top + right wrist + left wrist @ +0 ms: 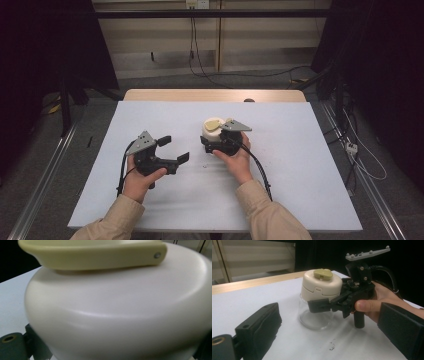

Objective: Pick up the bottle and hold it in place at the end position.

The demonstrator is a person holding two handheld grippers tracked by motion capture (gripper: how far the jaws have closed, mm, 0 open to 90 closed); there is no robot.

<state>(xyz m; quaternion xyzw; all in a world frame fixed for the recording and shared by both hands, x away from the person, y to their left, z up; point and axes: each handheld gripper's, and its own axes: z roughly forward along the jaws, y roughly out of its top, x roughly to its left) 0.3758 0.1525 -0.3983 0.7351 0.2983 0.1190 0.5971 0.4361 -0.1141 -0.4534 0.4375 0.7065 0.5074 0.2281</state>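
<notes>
The white table (300,165) spans the middle of the high view, with a strip of bare wood at its far edge. Just right of the frame's centre stands the jar (212,131), a clear glass body under a cream lid (322,286) with a flat olive-green handle (323,274) on top. In the left gripper view the jar sits upright at centre frame, its glass base resting on the table. The right gripper (212,145), in the person's right hand (235,157), has its jaws closed around the jar just under the lid. The left gripper (172,148) sits at lower left of centre in the high view, well apart from the jar, its jaws spread wide and holding nothing.
</notes>
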